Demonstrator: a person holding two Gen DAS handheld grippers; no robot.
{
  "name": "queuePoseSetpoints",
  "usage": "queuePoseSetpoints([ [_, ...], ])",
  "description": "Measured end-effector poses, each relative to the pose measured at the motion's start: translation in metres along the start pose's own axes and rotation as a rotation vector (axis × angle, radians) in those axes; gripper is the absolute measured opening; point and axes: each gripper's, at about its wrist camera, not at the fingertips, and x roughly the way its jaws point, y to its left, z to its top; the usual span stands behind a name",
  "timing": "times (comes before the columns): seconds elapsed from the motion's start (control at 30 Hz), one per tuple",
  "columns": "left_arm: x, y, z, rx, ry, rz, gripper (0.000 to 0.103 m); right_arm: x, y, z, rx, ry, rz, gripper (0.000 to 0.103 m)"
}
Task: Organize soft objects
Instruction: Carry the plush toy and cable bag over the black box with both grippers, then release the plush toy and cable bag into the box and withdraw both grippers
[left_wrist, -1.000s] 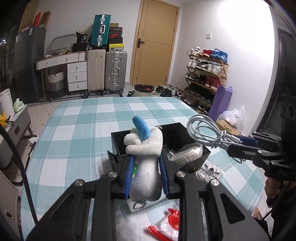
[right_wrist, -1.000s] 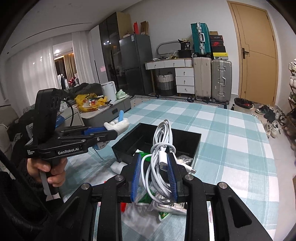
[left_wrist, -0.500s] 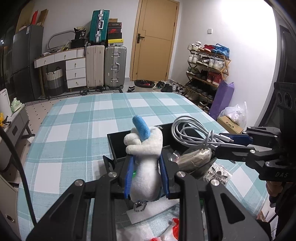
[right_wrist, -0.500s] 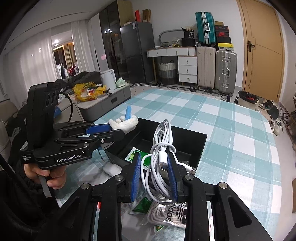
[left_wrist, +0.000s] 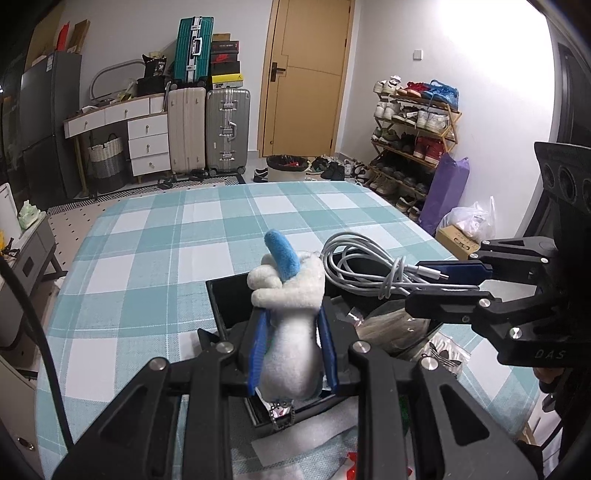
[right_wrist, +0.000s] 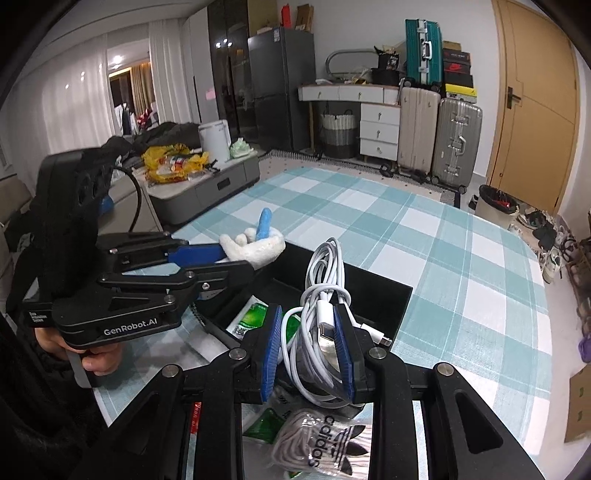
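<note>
My left gripper is shut on a white plush toy with a blue tip, held over the near left corner of a black box. The same toy shows at the left in the right wrist view. A coiled white cable is clamped in my right gripper, above the black box. In the left wrist view that cable hangs over the box from the right gripper. Packets lie inside the box.
The box stands on a table with a teal checked cloth. A bagged item with black print and a green packet lie near the box. A white foam sheet lies at the front. A person's hand holds the left gripper.
Both grippers have moved forward over the black box, the right one carrying the cable leftward toward the toy. Both grips are unchanged.
</note>
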Motion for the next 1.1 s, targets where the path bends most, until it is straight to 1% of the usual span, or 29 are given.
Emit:
queuePoseSetpoints([
  [0.13, 0.006, -0.001, 0.000, 0.002, 0.012, 0.002, 0.025, 0.011, -0.006, 0.001, -0.019, 0.040, -0.003, 0.027],
  [0.37, 0.018, -0.002, 0.000, 0.009, 0.033, 0.008, 0.025, 0.037, -0.007, 0.005, -0.077, 0.111, 0.021, 0.027],
  [0.57, 0.028, -0.003, -0.005, 0.022, 0.066, 0.009, 0.025, 0.060, -0.009, 0.003, -0.085, 0.154, 0.056, 0.027],
  [0.67, 0.032, -0.003, -0.008, 0.026, 0.085, 0.011, 0.025, 0.074, -0.010, -0.001, -0.072, 0.181, 0.067, 0.028],
  [0.83, 0.033, -0.006, -0.011, 0.059, 0.090, 0.017, 0.025, 0.077, -0.013, -0.002, -0.046, 0.173, 0.086, 0.028],
  [0.93, 0.033, -0.008, -0.012, 0.079, 0.087, 0.028, 0.026, 0.077, -0.016, -0.003, -0.016, 0.174, 0.106, 0.031],
  [1.1, 0.033, -0.009, -0.013, 0.109, 0.085, 0.040, 0.026, 0.076, -0.015, -0.006, 0.036, 0.182, 0.097, 0.032],
])
